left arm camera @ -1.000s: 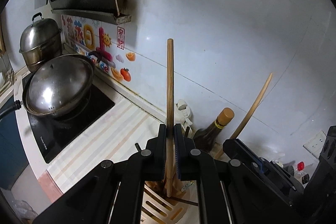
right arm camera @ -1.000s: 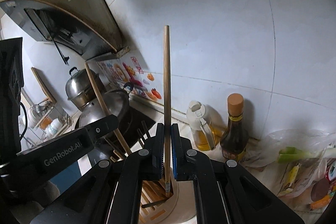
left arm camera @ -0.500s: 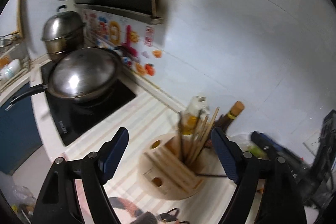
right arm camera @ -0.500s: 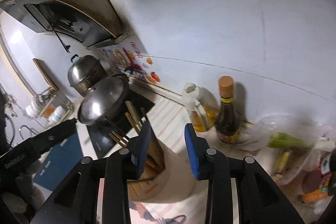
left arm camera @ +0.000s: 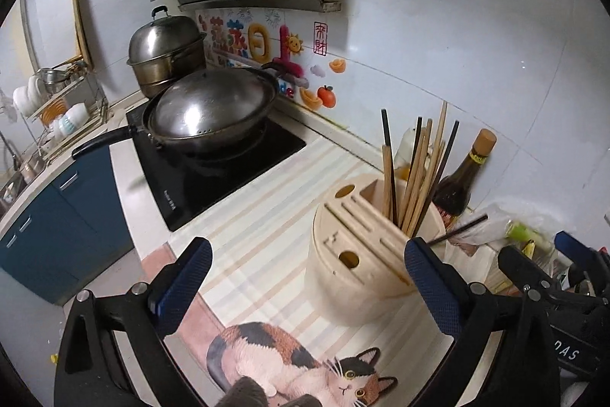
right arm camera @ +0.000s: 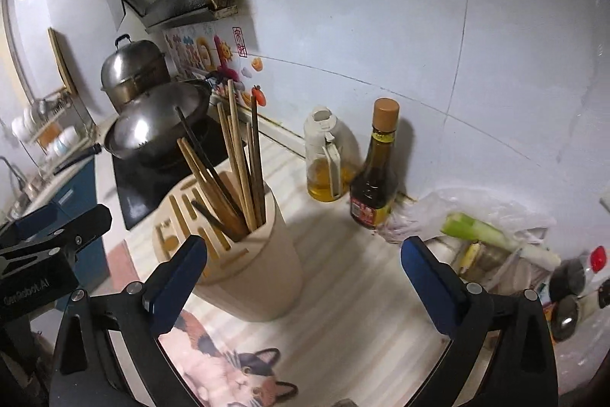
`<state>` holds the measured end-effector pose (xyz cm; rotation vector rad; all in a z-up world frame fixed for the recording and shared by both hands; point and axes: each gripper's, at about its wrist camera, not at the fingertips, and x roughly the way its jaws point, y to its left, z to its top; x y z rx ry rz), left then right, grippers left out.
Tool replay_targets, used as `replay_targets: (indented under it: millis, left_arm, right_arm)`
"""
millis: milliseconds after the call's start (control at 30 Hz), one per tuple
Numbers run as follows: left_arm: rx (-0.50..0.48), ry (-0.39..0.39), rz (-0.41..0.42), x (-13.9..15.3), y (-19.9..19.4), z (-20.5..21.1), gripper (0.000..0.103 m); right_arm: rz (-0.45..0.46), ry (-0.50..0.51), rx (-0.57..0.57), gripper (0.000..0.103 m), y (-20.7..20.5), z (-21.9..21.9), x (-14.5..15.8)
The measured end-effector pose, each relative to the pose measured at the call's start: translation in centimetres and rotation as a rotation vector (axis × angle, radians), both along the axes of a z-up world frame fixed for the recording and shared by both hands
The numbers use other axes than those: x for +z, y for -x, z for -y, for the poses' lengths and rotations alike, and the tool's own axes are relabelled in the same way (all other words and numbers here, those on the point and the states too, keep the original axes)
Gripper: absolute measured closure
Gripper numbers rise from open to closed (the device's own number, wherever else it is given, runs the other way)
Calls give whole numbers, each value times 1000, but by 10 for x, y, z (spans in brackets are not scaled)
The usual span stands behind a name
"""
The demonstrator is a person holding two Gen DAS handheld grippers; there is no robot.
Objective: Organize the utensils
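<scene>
Both-handed, the rig stood released: the left gripper (left arm camera: 307, 264) had its jaws spread wide, having just been opening, with nothing pressed between its blue pads (left arm camera: 183, 283). Ahead of it, nearer its right finger, sat the round wooden utensil holder (left arm camera: 362, 277) on the striped counter mat (left arm camera: 248, 235). A bundle of chopsticks (left arm camera: 415, 170) — wooden and dark ones mixed — stood in the holder's open compartment, leaning at differing angles; one dark chopstick (left arm camera: 459, 227) slanted low to the right, crossing above the right fingertip. Beyond the holder stood a dark sauce bottle (left arm camera: 463, 178) against the wall. Further ahead to the left, a lidded wok (left arm camera: 209, 109) rested on the black cooktop (left arm camera: 213, 170), with a steel steamer pot (left arm camera: 164, 52) behind it.

The right gripper (right arm camera: 303, 260) likewise had its jaws fully apart, having just been opening, and gripped nothing. The holder (right arm camera: 251, 273) lay just beyond its left finger, chopsticks (right arm camera: 236, 159) upright within. Ahead between the fingers stood an oil dispenser (right arm camera: 326, 159) and the sauce bottle (right arm camera: 375, 170) — side by side. A plastic bag holding a leek (right arm camera: 484, 227) lay ahead of the right finger.
</scene>
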<state>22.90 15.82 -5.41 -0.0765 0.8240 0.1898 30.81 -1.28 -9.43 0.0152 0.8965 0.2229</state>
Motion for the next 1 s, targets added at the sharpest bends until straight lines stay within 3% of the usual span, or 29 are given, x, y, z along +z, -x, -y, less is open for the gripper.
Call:
replay_targets:
  millis: [300,600,833,1000]
  left_arm:
    - [-9,-38,59,22,53,7,0]
    - [-73,-58,114,48,142,4,0]
    - [-115,-52,148,77,213,-3,0]
    - [-116,-33,127,99,249,-5,0]
  right_arm:
    - [79,38,-39,0,54,8,31]
    - [198,73,-150,0,160,16,86]
    - [211,88,-184,0,241,12,121]
    - [188,69,-178,0,284,10,149]
